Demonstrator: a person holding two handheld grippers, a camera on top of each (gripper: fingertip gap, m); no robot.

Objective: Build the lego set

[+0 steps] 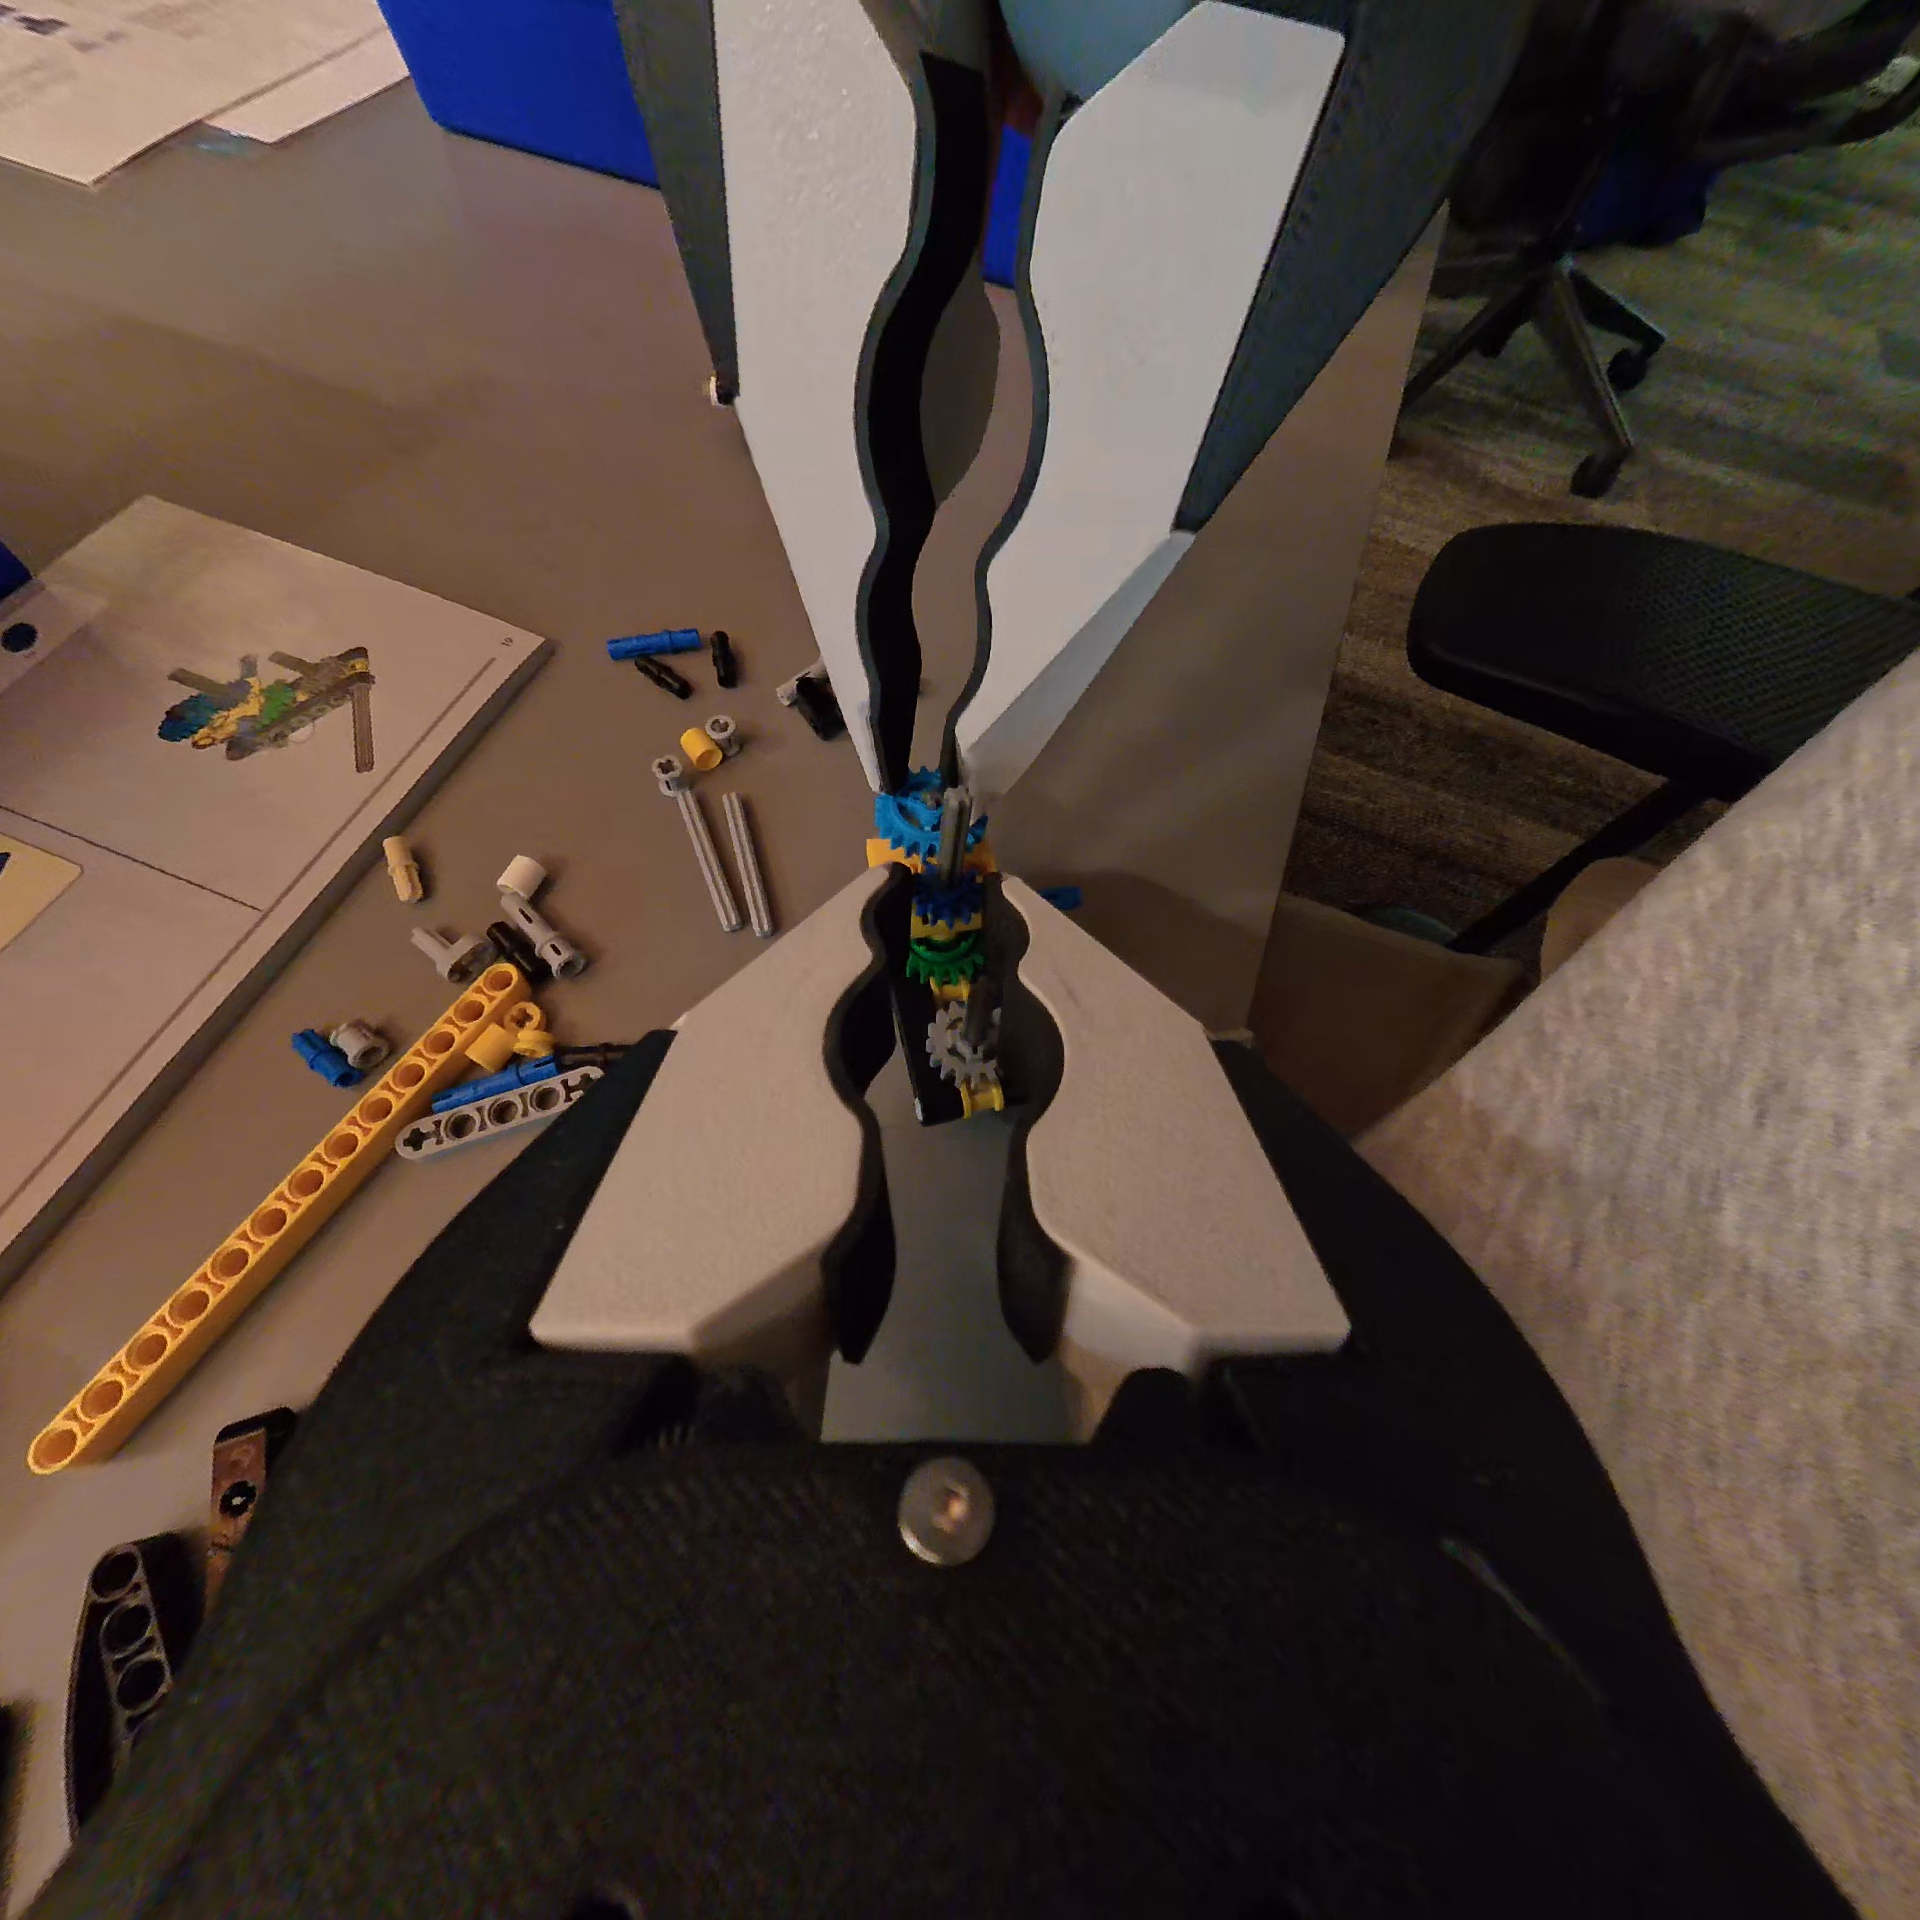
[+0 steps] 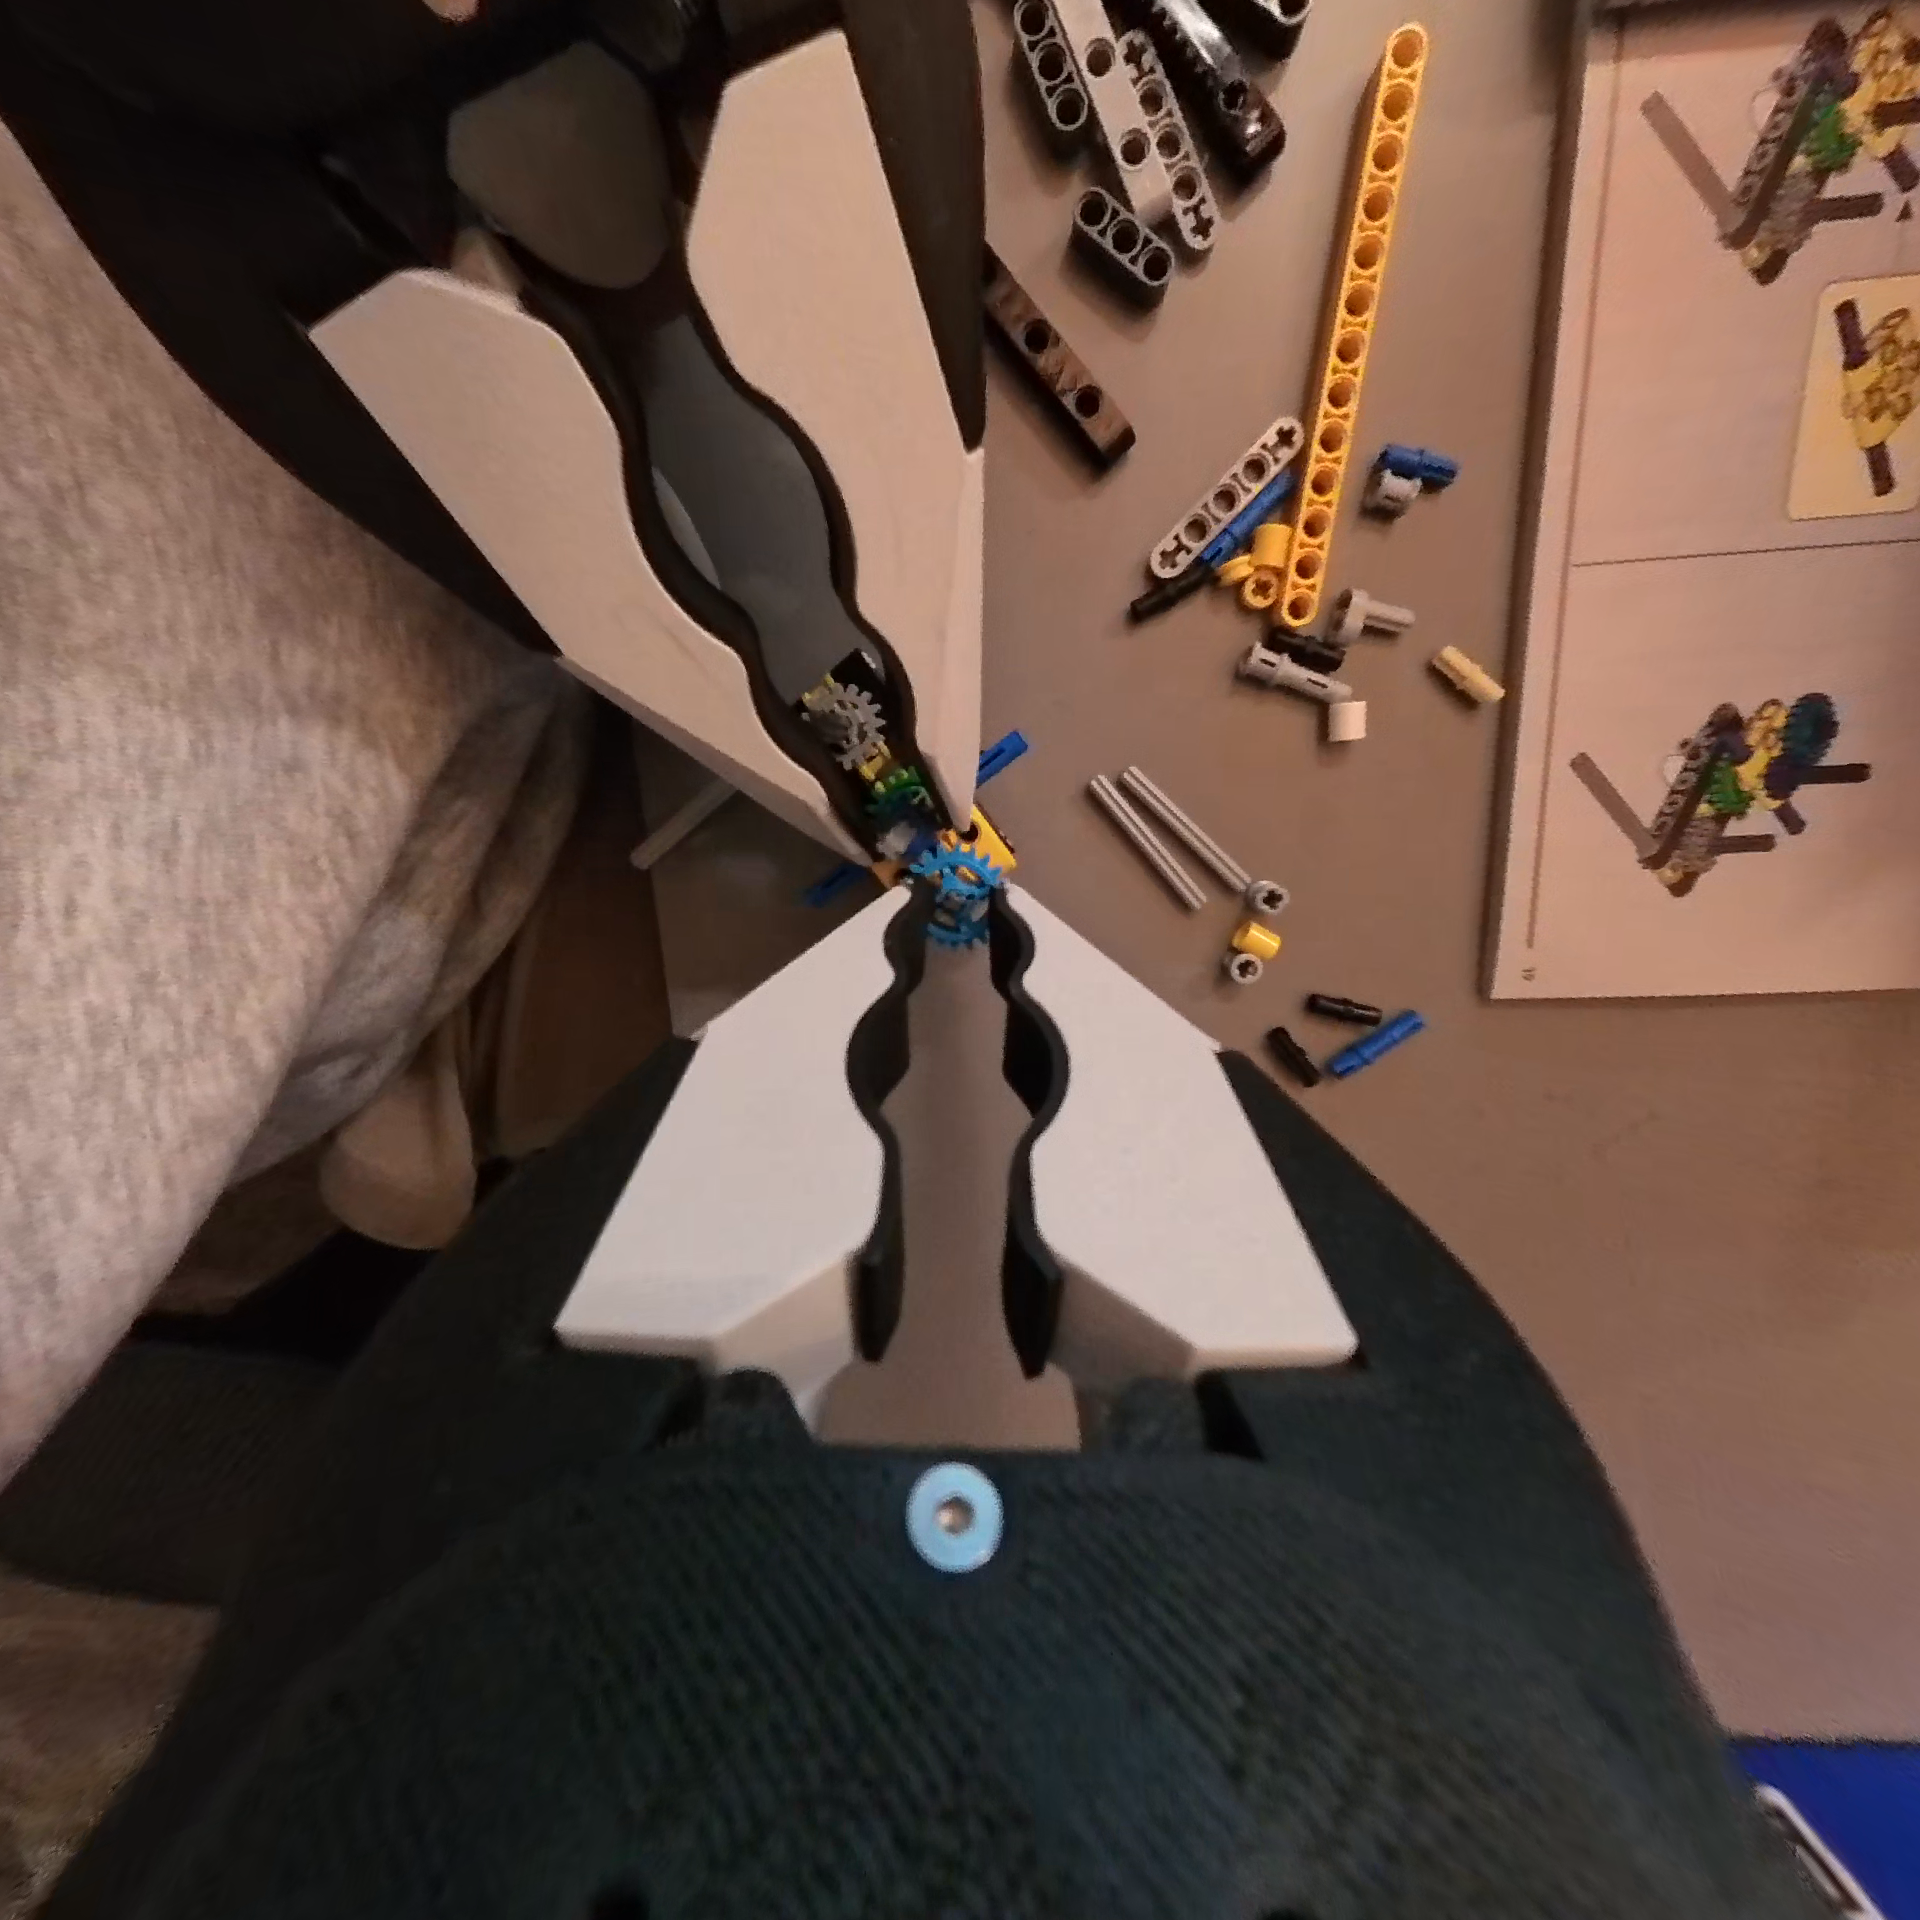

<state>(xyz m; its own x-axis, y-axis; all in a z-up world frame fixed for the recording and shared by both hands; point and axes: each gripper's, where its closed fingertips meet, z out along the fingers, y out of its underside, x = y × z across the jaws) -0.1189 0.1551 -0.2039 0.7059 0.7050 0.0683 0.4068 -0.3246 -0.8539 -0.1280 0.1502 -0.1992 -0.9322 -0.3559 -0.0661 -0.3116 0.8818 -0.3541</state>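
My left gripper (image 1: 940, 899) is shut on a small gear assembly (image 1: 956, 1039): a black beam carrying a grey gear (image 1: 961, 1044), a green gear (image 1: 940, 956) and a dark blue gear. It holds it above the table's edge. My right gripper (image 1: 925, 774) comes in from the opposite side, tip to tip, and is closed on a light blue gear (image 1: 914, 816) on a grey axle at the assembly's far end. In the right wrist view the light blue gear (image 2: 956, 883) sits between my right gripper's tips (image 2: 956, 920), and the left gripper (image 2: 914, 831) holds the assembly (image 2: 857, 727).
Loose parts lie on the grey table: a long yellow beam (image 1: 281, 1216) (image 2: 1351, 312), two grey axles (image 1: 727, 862) (image 2: 1174, 831), pins, connectors, and black and grey beams (image 2: 1143, 125). An open instruction booklet (image 1: 208, 779) (image 2: 1714, 623) lies beside them. A blue bin (image 1: 520, 73) and office chair (image 1: 1662, 665) are nearby. Left and right tips are no more than a few centimetres apart.
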